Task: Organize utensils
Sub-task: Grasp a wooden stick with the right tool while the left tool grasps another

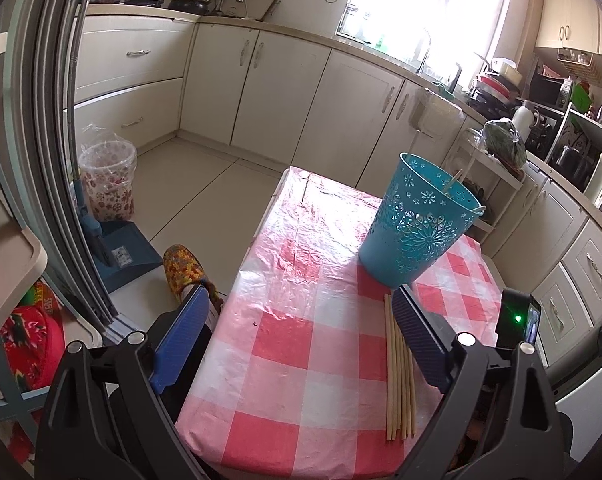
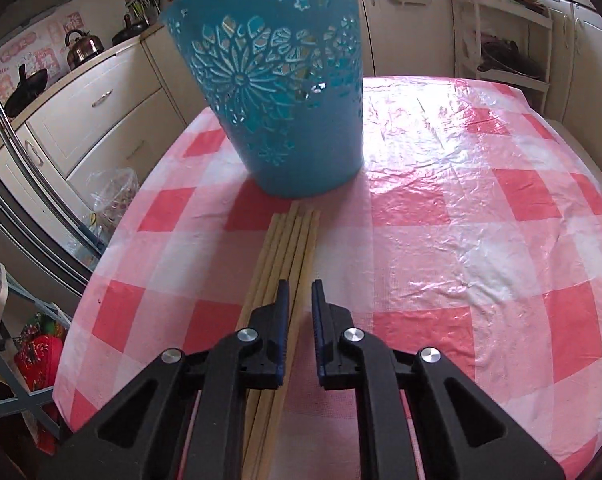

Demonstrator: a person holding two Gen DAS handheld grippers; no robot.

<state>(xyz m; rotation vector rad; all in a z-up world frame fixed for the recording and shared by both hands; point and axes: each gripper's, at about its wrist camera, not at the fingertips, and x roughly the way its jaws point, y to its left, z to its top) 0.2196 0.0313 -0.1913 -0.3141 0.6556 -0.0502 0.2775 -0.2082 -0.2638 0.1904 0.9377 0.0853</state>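
- Now, our right gripper (image 2: 300, 286) sits low over the chopsticks (image 2: 291, 240), jaws narrowly parted with one stick showing in the gap; we cannot tell if it pinches any.
- Our left gripper (image 1: 301, 300) hangs wide open above the table (image 1: 301, 360), holding nothing, its right finger just beside the chopsticks (image 1: 399, 368).
- The sticks lie bundled side by side on the checked cloth, tips pointing at the bin (image 2: 273, 80).
- That blue bin (image 1: 417, 220) stands upright just beyond them, with a pale utensil (image 1: 455, 180) leaning inside.
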